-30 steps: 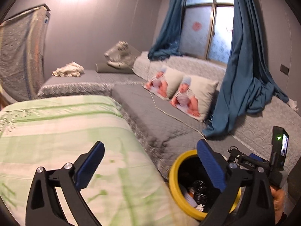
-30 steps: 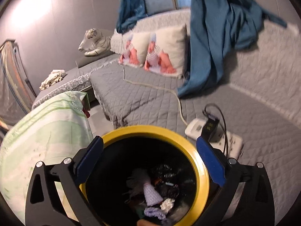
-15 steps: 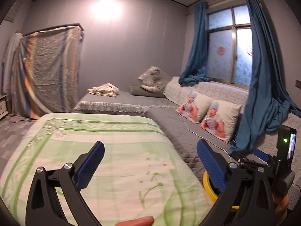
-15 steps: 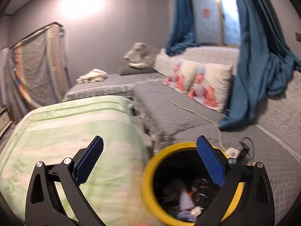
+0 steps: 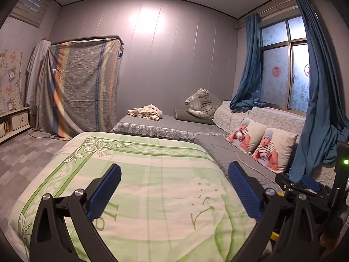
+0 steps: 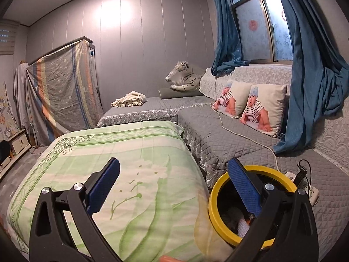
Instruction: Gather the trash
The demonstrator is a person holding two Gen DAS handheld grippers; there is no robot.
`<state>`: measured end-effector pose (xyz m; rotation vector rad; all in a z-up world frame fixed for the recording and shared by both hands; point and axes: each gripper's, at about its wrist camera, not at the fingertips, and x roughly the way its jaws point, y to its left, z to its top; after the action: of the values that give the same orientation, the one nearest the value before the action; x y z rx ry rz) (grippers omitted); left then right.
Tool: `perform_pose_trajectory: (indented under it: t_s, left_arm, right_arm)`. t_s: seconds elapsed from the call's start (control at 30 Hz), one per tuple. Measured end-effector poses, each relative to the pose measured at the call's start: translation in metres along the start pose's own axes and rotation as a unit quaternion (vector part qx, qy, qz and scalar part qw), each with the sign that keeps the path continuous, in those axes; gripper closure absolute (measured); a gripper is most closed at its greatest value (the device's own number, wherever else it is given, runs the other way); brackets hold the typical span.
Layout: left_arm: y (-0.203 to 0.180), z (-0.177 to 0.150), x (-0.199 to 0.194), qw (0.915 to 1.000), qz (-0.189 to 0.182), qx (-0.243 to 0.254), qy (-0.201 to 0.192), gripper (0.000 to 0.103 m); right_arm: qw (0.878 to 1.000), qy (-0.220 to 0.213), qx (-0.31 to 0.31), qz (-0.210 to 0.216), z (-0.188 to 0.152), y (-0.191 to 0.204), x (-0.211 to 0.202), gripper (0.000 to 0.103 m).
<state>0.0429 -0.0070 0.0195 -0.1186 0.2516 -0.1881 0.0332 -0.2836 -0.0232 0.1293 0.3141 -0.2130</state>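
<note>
A yellow-rimmed black trash bin [image 6: 220, 220] stands at the lower right of the right wrist view, with several pieces of trash inside [image 6: 242, 227]. My right gripper [image 6: 174, 187] is open and empty, raised over the green bedspread [image 6: 130, 152], its right finger in front of the bin's mouth. My left gripper [image 5: 174, 191] is open and empty above the same bedspread [image 5: 152, 174]. In the left wrist view only a sliver of the bin's yellow rim [image 5: 274, 237] shows, behind the other gripper's body [image 5: 305, 194].
A grey quilted platform [image 6: 218, 126] runs along the window wall with two baby-print pillows [image 6: 259, 107], a white cable [image 6: 244, 135] and a power strip [image 6: 309, 190]. A plush tiger [image 6: 183, 78], crumpled cloth [image 6: 128, 100], blue curtains [image 6: 314, 65] and a draped wardrobe [image 5: 82, 91] stand farther off.
Both grippers have lifted and tilted up from over the bin toward the room. The bin has slid to the lower right of the right view and almost out of the left view.
</note>
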Motion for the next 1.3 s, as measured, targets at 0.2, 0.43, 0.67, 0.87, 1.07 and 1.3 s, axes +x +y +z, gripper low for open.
perform_pose_trajectory:
  t_s: [0.2,0.43,0.67,0.87,1.07,1.3]
  left_arm:
    - [-0.001,-0.012,-0.001,0.9999,0.0,0.004,0.01,0.008]
    - [0.002,-0.017,0.001,0.9998,0.0,-0.011,0.018,0.008]
    - [-0.001,-0.017,0.002,0.9997,-0.002,-0.009,0.022,0.008]
    - [-0.002,-0.019,0.005,0.9996,-0.004,-0.012,0.027,0.008]
    - [-0.004,-0.02,0.007,0.9994,-0.005,-0.012,0.032,0.008]
    - [-0.004,-0.021,0.009,0.9993,-0.005,-0.013,0.036,0.008]
  right_arm:
    - [1.0,-0.001,0.001,0.005,-0.009,0.007,-0.003,0.008]
    - [1.0,0.012,0.0,0.005,-0.017,0.006,0.002,0.008]
    - [1.0,0.024,0.012,-0.001,-0.022,0.0,0.01,0.008]
    - [0.999,0.032,0.012,0.0,-0.025,0.0,0.014,0.008]
    - [0.999,0.038,0.013,-0.001,-0.026,0.0,0.018,0.008]
    - [0.999,0.042,0.01,0.001,-0.029,0.001,0.019,0.008]
